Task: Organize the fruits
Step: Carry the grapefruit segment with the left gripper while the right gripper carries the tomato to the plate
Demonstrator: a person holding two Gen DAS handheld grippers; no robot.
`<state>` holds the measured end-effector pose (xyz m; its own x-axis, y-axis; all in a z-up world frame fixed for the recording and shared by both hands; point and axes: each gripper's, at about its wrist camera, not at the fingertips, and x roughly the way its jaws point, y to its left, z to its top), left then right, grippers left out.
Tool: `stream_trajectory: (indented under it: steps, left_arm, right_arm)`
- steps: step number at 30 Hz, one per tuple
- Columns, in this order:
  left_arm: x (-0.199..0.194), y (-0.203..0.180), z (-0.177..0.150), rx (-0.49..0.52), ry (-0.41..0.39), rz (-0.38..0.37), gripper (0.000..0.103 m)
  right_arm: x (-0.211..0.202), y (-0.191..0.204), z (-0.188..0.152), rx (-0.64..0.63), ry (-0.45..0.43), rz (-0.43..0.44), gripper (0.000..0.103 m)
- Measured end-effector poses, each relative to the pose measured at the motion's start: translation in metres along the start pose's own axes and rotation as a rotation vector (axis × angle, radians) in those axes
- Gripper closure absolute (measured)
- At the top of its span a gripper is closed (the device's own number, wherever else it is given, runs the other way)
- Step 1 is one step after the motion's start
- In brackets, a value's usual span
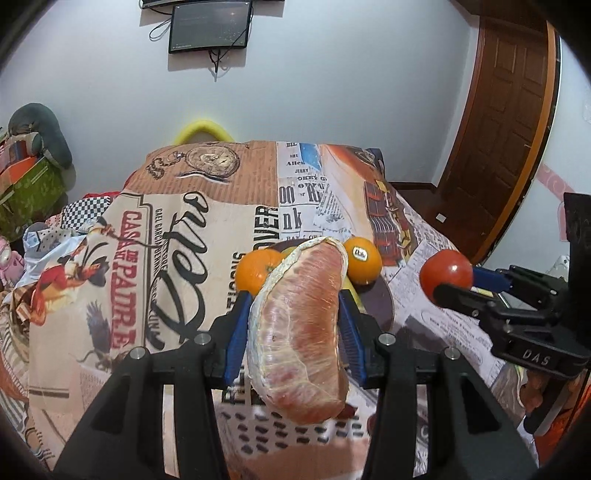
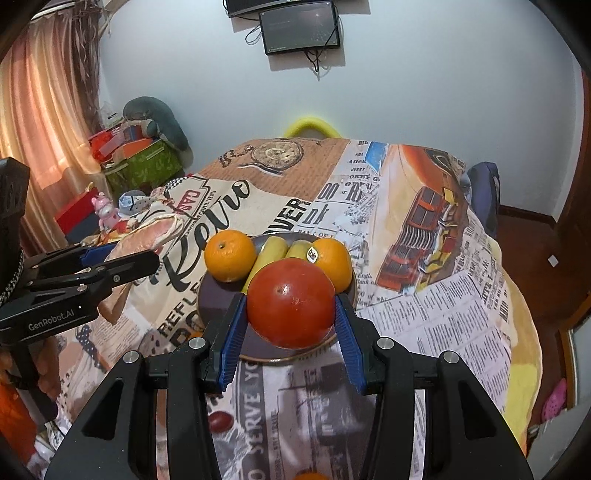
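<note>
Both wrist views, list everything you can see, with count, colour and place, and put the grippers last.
Peeled pink pomelo segment: one, pink with pale membrane, held between the left gripper's fingers.
Round red tomato: one, red, held between the right gripper's fingers, in front of the plate.
Round oranges: two, orange, on the plate; one at its left, one with a sticker at its right.
Yellow bananas: two, yellow, on the plate between the oranges.
Dark round plate: one, dark purple-brown, on the tablecloth.
Printed retro tablecloth: one, multicoloured, covering the table.
Wall-mounted screen: one, black, on the far white wall.
Left gripper: black with blue pads, shut on the pomelo segment.
Right gripper: black with blue pads, shut on the tomato.
</note>
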<state>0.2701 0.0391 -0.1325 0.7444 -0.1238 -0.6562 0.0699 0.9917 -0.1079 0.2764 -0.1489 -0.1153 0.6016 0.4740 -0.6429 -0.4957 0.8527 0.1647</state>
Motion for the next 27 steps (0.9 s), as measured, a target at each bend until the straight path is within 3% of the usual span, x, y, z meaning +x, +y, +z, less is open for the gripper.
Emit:
stream_trajectory:
  steps: [27]
  left_arm:
    - [0.1,-0.016,0.015,0.023,0.07,-0.052,0.057]
  right_arm:
    - [0.074,-0.025,-0.003,-0.012,0.121,0.007,0.059]
